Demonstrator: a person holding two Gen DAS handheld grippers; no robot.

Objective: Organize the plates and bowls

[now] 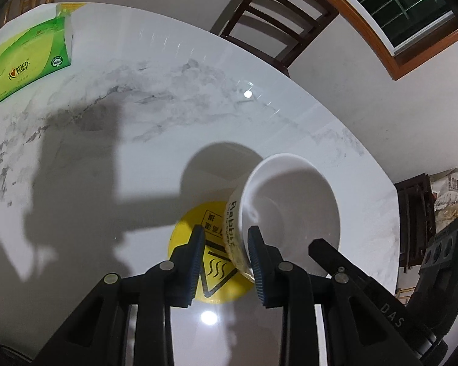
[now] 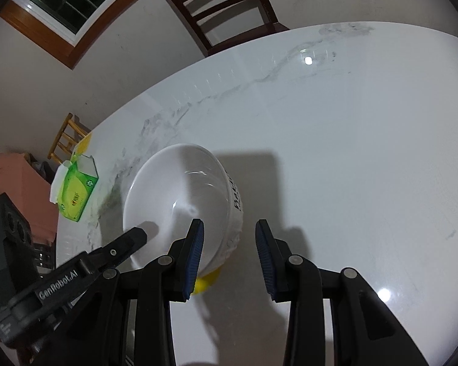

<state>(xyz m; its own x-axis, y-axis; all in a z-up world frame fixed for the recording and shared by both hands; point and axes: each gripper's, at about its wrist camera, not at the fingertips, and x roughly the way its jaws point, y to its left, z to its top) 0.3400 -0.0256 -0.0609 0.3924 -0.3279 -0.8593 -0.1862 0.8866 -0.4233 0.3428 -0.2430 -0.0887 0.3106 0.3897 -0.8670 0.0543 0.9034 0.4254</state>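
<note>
**White bowl straddled by two grippers on the marble table**

A round white ceramic bowl (image 1: 293, 210) with black lettering on its outer wall stands upright on a round yellow hot-surface warning sticker (image 1: 212, 262) on the white grey-veined marble table (image 1: 137, 140), its mouth facing up. Being round, it has no long axis. Nothing lies inside it; only glare shows on the glazed interior.

The left gripper (image 1: 226, 263) has its jaws set narrowly apart over the bowl's wall, one blue-padded finger outside and the other inside the rim; whether the pads press the wall cannot be told. The right gripper (image 2: 230, 256) straddles the opposite wall the same way, jaws a little wider, with a clear gap between the outer finger and the bowl.

A green and yellow tissue box (image 1: 27, 64) sits at the table's far left corner, well apart from the bowl. A dark wooden chair (image 2: 223, 9) stands beyond the far edge.
</note>
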